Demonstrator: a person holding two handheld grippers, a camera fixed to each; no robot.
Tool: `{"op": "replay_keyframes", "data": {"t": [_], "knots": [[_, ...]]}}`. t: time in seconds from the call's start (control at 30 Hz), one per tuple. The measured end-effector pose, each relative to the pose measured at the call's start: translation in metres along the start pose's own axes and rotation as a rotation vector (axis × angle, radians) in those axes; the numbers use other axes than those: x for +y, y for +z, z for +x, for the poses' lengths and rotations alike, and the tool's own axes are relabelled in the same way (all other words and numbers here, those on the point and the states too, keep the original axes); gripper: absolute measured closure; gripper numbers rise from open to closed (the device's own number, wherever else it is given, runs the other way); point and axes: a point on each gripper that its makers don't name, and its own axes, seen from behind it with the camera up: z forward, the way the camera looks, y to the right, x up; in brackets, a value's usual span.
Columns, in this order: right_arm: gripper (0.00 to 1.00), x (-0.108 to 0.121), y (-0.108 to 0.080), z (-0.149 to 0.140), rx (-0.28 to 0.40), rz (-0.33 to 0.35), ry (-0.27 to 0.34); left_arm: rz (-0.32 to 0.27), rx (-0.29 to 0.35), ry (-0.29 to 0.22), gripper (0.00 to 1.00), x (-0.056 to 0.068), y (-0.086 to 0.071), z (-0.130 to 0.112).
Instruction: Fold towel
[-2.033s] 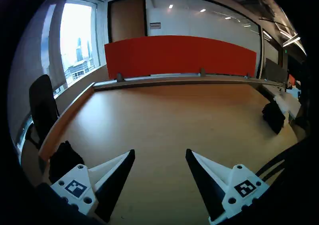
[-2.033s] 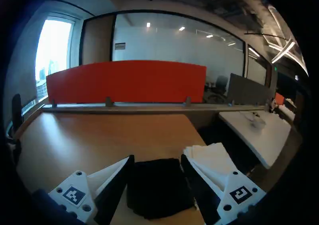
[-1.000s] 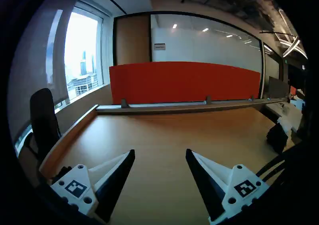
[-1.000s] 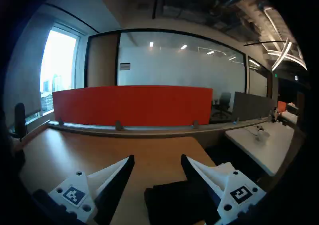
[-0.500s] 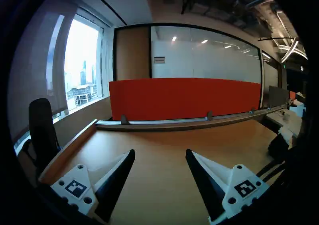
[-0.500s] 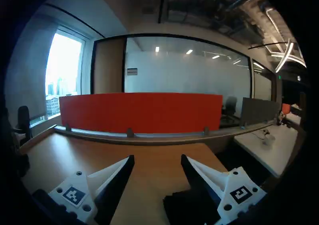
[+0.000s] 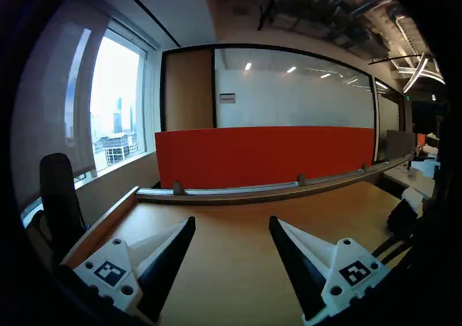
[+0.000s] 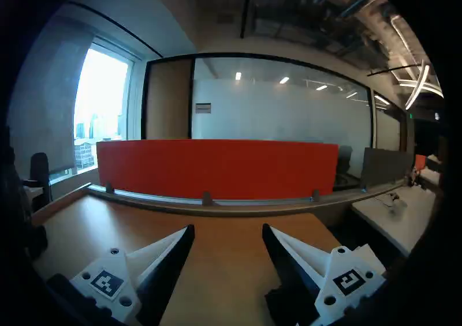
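Left gripper (image 7: 231,219): jaws wide apart with nothing between them; it hangs over bare worktop (image 7: 231,268).
Right gripper (image 8: 227,228): also wide open and holding nothing, over the same wooden worktop.
Towel (image 8: 282,306): black. In the right gripper view it lies on the worktop at the bottom edge, just beside the inner side of that gripper's right finger and partly hidden behind it. It is not between the fingers, and I cannot tell if it touches the finger.
Dark heap (image 7: 402,215): in the left gripper view it sits at the far right edge of the worktop with something white just behind it. It is too small to tell what it is.
Divider (image 8: 216,169): a long red panel standing upright along the back edge of the worktop.
Chair (image 7: 58,196): black, beside the worktop's left edge, under the window (image 7: 115,118).
Side desk (image 8: 398,219): white, well off to the right of the worktop.
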Motion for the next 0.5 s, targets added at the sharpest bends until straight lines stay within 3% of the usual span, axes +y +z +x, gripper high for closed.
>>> {"op": "replay_keyframes", "data": {"t": [0.5], "knots": [[0.10,-0.014,0.002,0.015,0.025,-0.009,0.014,0.016,0.024,-0.029,0.06,-0.005,-0.001,0.003]]}}
